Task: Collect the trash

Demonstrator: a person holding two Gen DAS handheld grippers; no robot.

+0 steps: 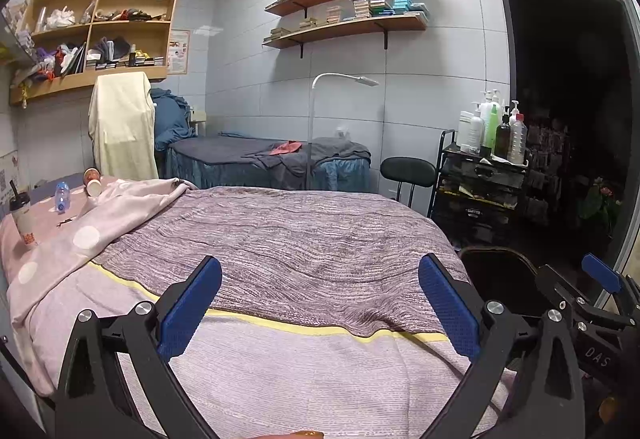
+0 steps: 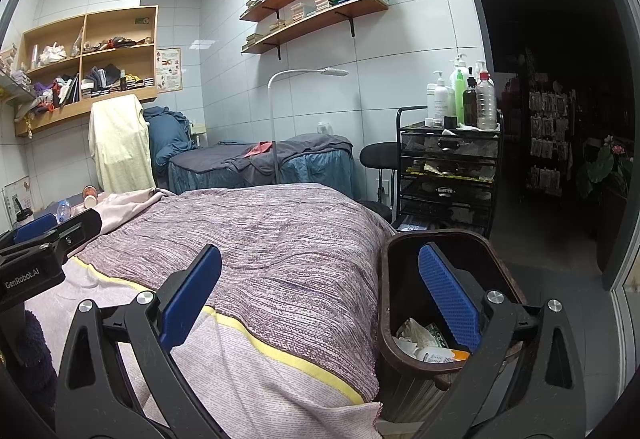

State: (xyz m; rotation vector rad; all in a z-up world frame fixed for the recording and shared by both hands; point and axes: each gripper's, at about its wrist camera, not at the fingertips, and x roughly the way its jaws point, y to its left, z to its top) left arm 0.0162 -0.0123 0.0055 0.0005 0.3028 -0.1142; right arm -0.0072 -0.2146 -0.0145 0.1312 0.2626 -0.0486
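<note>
Trash lies at the bed's far left end: a tipped paper cup (image 1: 92, 181) (image 2: 89, 196), a small clear plastic bottle (image 1: 62, 197) (image 2: 63, 210) and an upright drink cup with a straw (image 1: 22, 219) (image 2: 21, 214). A dark brown trash bin (image 2: 383, 287) (image 1: 496, 249) stands on the floor by the bed's right side, with crumpled paper and packaging inside. My left gripper (image 1: 320, 305) hangs open over the striped blanket, holding nothing. My right gripper (image 2: 320, 299) is open too, its right pad (image 2: 448, 303) above the bin's mouth.
The bed (image 1: 300, 231) with a pink dotted blanket (image 1: 100, 227) fills the foreground. Beyond it are a second bed (image 1: 268, 159), a floor lamp (image 1: 344, 79), a black stool (image 1: 408, 167) and a black cart with bottles (image 1: 480, 175). A dark doorway (image 1: 568, 99) opens on the right.
</note>
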